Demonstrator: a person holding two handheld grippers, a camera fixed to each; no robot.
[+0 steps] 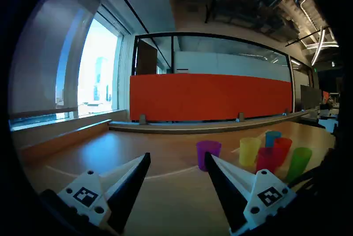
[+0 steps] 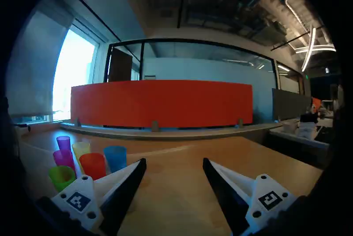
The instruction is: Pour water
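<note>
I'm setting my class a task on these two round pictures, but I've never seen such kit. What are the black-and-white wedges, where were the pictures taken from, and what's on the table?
A person holds a gripper in each hand; a fisheye camera rides on each, looking along its jaws. The wedges are those jaws: left gripper in one view, right gripper in the other. Both are open and empty. On the wooden table stand six cups: purple cup, yellow cup, blue cup, red cup, pink cup, green cup.
</note>
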